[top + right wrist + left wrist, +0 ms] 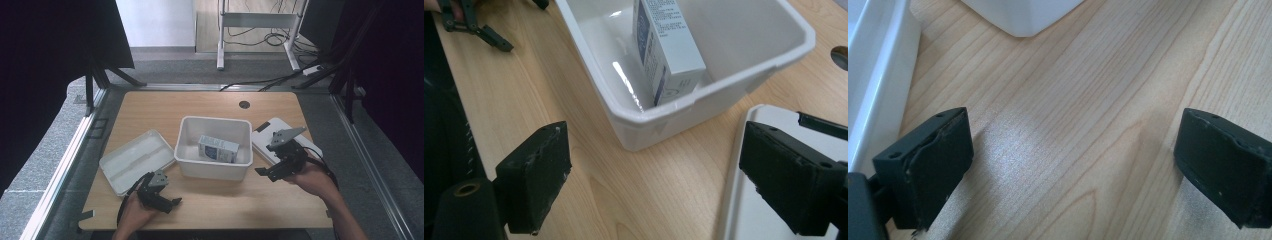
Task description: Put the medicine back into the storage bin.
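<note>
Right gripper [272,172]: lower right of the high view, jaws spread wide, nothing between them; it sits just beside the right wall of the tub, over the near edge of a flat white board [286,140]. In the right gripper view its jaws [649,180] frame bare worktop [634,200] below the tub's corner.

Left gripper [167,202]: lower left of the high view, near the front edge of the worktop [210,200], jaws wide apart and holding nothing; the left gripper view shows bare wood between them [1073,170].

Tub [215,167]: white, open-topped, centre of the worktop.

Carton [218,149]: white and blue, lying inside the tub towards its right side; in the right gripper view it leans against the near wall [669,50].

Lid [136,159]: white, shallow, left of the tub, just beside it.
</note>
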